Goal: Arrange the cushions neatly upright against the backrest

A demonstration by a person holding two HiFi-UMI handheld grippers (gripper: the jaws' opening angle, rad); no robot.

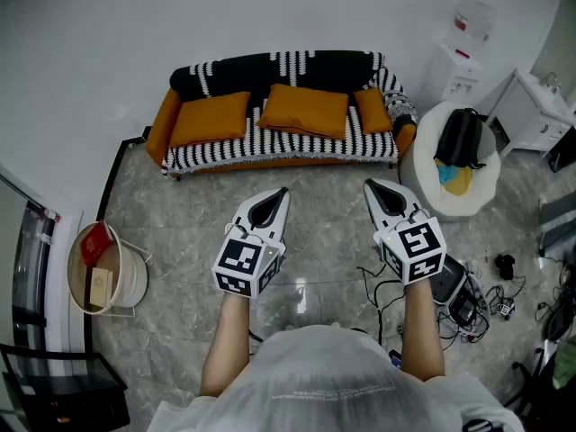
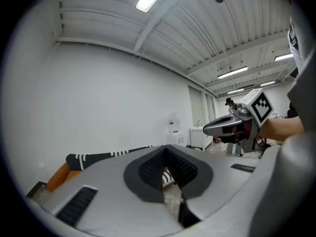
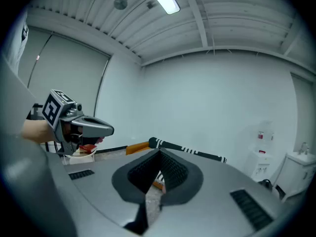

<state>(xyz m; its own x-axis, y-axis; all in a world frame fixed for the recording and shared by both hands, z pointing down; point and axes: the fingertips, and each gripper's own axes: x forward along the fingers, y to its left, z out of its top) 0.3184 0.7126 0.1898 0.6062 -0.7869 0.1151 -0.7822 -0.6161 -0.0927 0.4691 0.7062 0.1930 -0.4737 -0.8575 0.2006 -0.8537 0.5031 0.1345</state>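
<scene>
An orange sofa (image 1: 164, 120) with a black-and-white striped cover stands against the white wall. Three orange cushions lie on its seat, leaning back: a left cushion (image 1: 210, 118), a larger middle cushion (image 1: 305, 110) and a small right cushion (image 1: 373, 110). My left gripper (image 1: 282, 193) and right gripper (image 1: 369, 186) hover over the floor in front of the sofa, well short of it, both shut and empty. In the left gripper view the left gripper (image 2: 167, 149) points at the sofa (image 2: 94, 158). The right gripper (image 3: 159, 154) faces the sofa's back (image 3: 187, 149).
A white round seat (image 1: 457, 166) holding a black backpack (image 1: 460, 138) stands right of the sofa. A white bucket (image 1: 102, 267) with a red item sits at left. Cables and devices (image 1: 468, 300) lie on the floor at right. A water dispenser (image 1: 461, 66) stands by the wall.
</scene>
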